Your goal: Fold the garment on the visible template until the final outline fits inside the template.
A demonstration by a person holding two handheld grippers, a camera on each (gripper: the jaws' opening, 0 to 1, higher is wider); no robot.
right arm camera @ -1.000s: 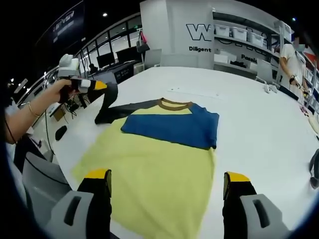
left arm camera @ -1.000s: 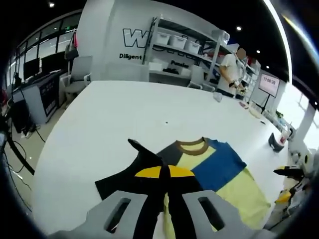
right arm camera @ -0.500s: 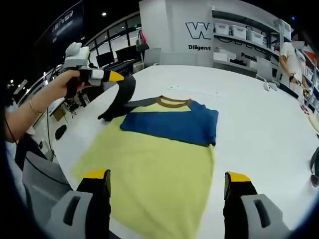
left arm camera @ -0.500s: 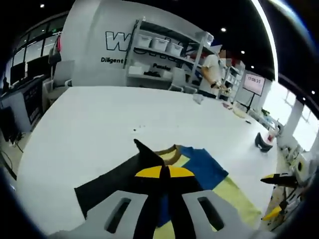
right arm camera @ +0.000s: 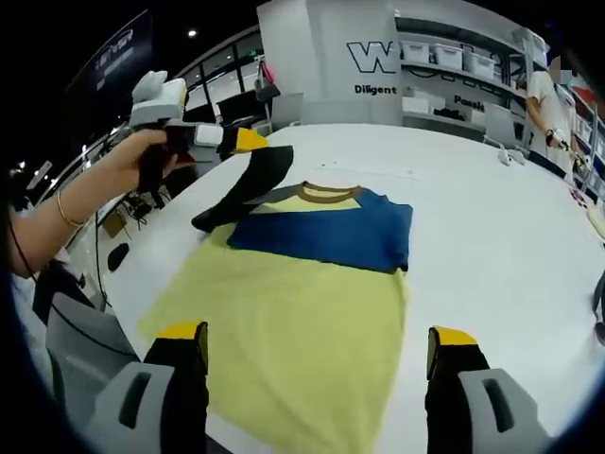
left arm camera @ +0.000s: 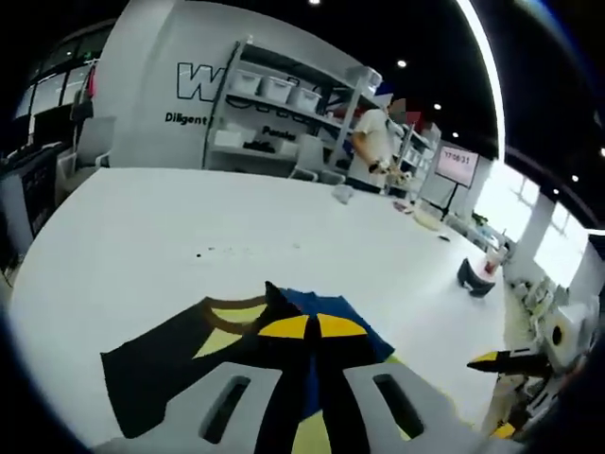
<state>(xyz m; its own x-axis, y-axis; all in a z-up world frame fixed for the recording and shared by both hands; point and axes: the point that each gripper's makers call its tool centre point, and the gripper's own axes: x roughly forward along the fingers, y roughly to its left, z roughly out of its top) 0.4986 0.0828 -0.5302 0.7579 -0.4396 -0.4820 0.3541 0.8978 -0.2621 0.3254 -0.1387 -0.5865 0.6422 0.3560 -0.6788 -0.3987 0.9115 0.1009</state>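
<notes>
Left gripper (right arm camera: 248, 141) pinches 1 dark sleeve (right arm camera: 248, 182) of 1 shirt (right arm camera: 302, 284).

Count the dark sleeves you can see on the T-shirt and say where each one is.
1: the dark sleeve is lifted off the white table, pinched in the left gripper beside the shirt's collar. The other may be folded under the T-shirt.

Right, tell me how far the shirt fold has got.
Done: one side of the T-shirt looks already folded in, its edge running straight. In hand: the left gripper is shut on the dark sleeve, lifted above the table over the collar area. Left: laying that sleeve down and folding the yellow lower half up. The right gripper hangs open.
</notes>
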